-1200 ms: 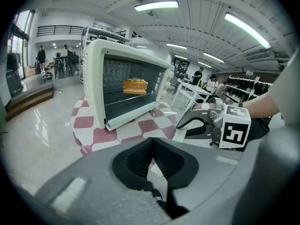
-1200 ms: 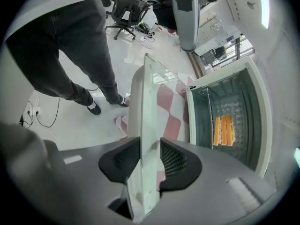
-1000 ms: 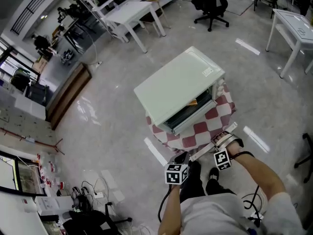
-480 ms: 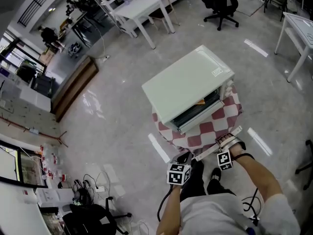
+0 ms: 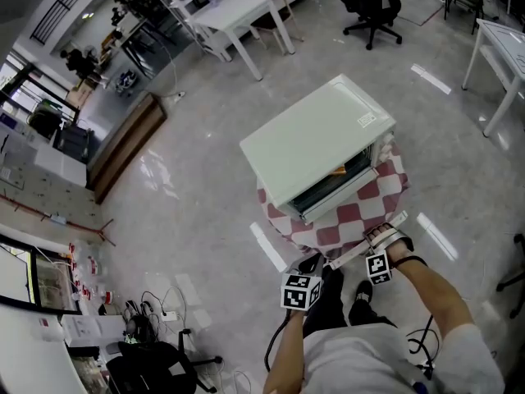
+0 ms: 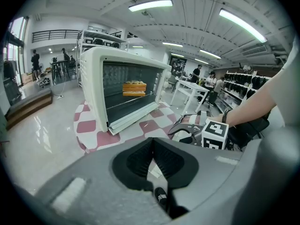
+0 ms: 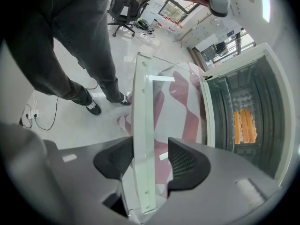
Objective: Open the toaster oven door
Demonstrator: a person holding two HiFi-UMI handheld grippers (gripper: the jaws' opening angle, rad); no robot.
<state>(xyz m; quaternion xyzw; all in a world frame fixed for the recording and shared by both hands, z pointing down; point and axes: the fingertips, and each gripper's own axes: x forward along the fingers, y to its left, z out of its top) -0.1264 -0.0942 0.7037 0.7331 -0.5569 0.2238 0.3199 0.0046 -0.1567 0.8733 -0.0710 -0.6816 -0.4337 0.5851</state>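
Observation:
A pale green toaster oven (image 5: pixel 320 142) stands on a small round table with a red-and-white checked cloth (image 5: pixel 369 199). Its glass door (image 7: pixel 178 102) hangs fully open and level, toward me. Orange-topped food (image 7: pixel 244 125) rests on the rack inside. My right gripper (image 5: pixel 381 238) is at the door's white handle bar (image 7: pixel 140 125). Its jaws are opening, with the bar between them and a gap at the right pad. My left gripper (image 5: pixel 307 268) hovers beside the table below the door. It is shut and empty, and points at the oven (image 6: pixel 93 88).
White tables (image 5: pixel 238 15) and a black office chair (image 5: pixel 373 6) stand on the glossy floor beyond the oven. Cables and boxes (image 5: pixel 139 327) lie at the lower left. My legs and shoes (image 7: pixel 93 108) are below the door edge. People stand far off (image 6: pixel 35 60).
The door lies open in all three frames, with my right gripper at its handle. The head view has shifted a little; the left gripper stays in place.

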